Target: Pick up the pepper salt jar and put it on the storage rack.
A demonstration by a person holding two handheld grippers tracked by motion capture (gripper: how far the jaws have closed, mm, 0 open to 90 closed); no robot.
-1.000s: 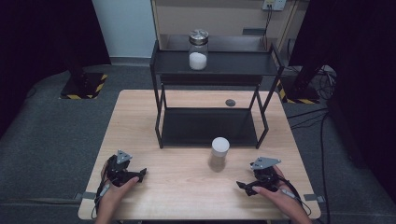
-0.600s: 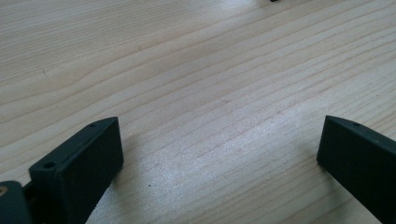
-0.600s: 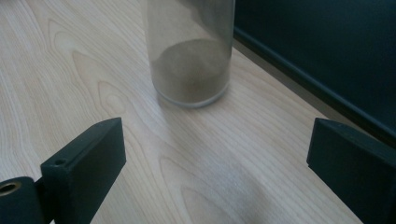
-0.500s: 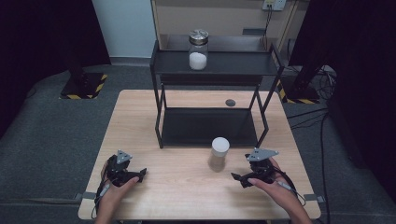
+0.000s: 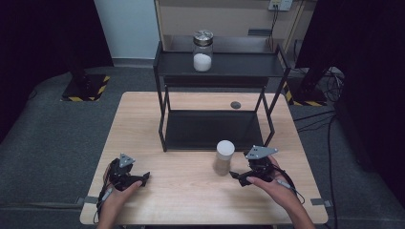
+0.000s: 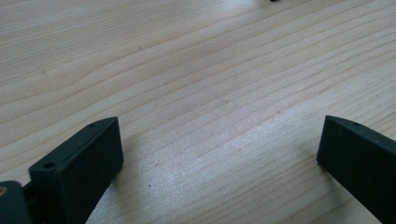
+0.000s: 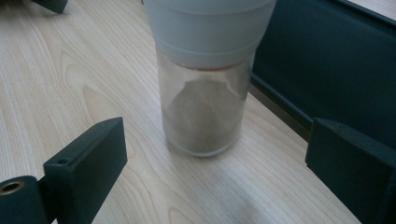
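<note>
At the near right of the counter (image 5: 157, 114), just in front of the rack (image 5: 162, 90): a jar (image 5: 223, 157) with a white lid and brownish powder inside, upright, untouched. Right gripper (image 5: 237, 177) low on the counter just right of it, pointed at it, jaws spread wide and holding nothing — seen along those jaws, jar (image 7: 205, 79) dead ahead between them but beyond the tips, not yet framed. Rack's dark lower shelf (image 7: 336, 60) close behind the jar. Left gripper (image 5: 142, 177) at the near left, well apart from everything, jaws likewise wide open over bare wood, gripping nothing.

On the rack's top shelf, far side: a second jar (image 5: 202, 51) with a metal lid and white contents. On the counter behind the rack, a small dark disc (image 5: 235, 104) — too small to tell what it is.

Progress, as a judgement: barely begun. Approach lined up, no contact, no grasp, no lift. Left to do: ease the right gripper forward until the jaws flank the glass body below the lid, close, lift, and carry — probably to one of the rack's shelves, though the goal cannot be read from here. Lower shelf empty and nearest; top shelf already holding the other jar. Left gripper idle so far, no evident part in this step.
</note>
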